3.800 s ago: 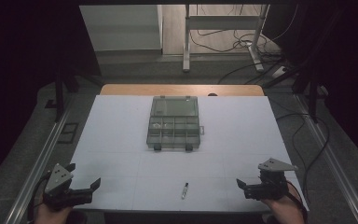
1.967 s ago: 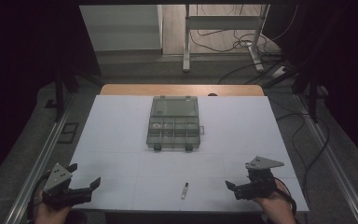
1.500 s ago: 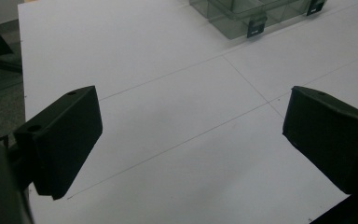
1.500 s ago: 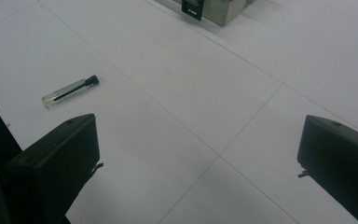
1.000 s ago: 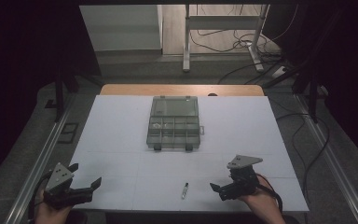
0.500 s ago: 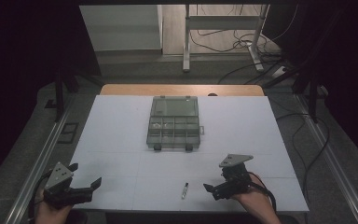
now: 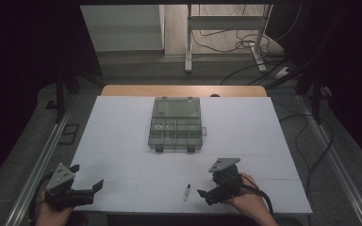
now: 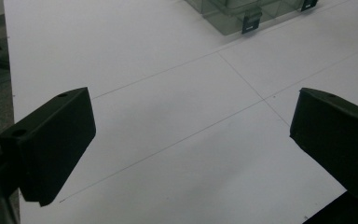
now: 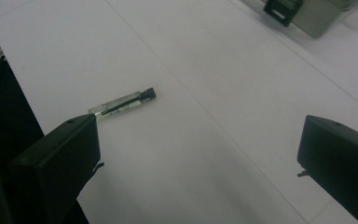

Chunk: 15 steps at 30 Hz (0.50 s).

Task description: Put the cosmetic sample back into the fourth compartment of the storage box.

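1 small vial [image 7: 187, 191], clear with a dark cap, lies flat on the white desk [image 7: 122, 141] near its front edge, roughly midway across and well in front of the box [image 7: 176, 124]. In the right gripper view the vial [image 9: 123, 103] sits just past the tip of the jaw at the left of that view, cap end pointing away, not touched by either jaw. Just to its right in the high view hovers the right tool [image 7: 206, 195], jaws spread wide and aimed leftward along the desk toward the vial; that low, sideways pose looks chosen so the jaws can close across the thin body rather than its ends, though the vial is off to one side of the gap and the tool would need to shift over first. Farther out, the left tool [image 7: 90, 189] waits at the front left corner, jaws also spread, nothing between them but bare desk, probably parked out of the way. Beyond both, the box stands at the desk's middle with 2 latches [image 8: 251, 21] facing the person, a likely home for the vial; whether its lid is shut I cannot tell.
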Tool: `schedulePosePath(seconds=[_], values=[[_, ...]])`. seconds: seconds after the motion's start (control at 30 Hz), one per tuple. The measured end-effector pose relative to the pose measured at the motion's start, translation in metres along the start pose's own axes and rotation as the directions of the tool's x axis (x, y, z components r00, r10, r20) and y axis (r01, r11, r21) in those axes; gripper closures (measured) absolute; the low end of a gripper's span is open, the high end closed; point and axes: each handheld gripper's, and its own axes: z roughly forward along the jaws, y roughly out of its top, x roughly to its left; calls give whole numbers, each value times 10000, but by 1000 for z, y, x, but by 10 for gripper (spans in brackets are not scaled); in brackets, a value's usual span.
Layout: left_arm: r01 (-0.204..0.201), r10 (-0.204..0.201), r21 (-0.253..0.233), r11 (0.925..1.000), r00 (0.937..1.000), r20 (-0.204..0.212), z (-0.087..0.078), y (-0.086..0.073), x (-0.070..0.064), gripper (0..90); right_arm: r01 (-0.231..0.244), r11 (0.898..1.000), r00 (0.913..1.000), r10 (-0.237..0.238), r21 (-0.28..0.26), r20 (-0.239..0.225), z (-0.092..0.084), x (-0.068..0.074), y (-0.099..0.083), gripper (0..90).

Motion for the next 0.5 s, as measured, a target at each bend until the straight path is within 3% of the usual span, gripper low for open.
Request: schedulePosePath(seconds=[0.03,0.33,0.5], values=[[-6,6,12,10000,10000,2,0,0,0,10,208,9997,9998,-207,103,-36,4,3,1,0],[-2,2,30,10000,10000,24,1,0,0,13,617,9969,9969,-591,496,-528,20,12,8,0],[-3,3,22,10000,10000,23,1,0,0,13,531,9971,9958,-487,553,-776,25,15,13,0]])
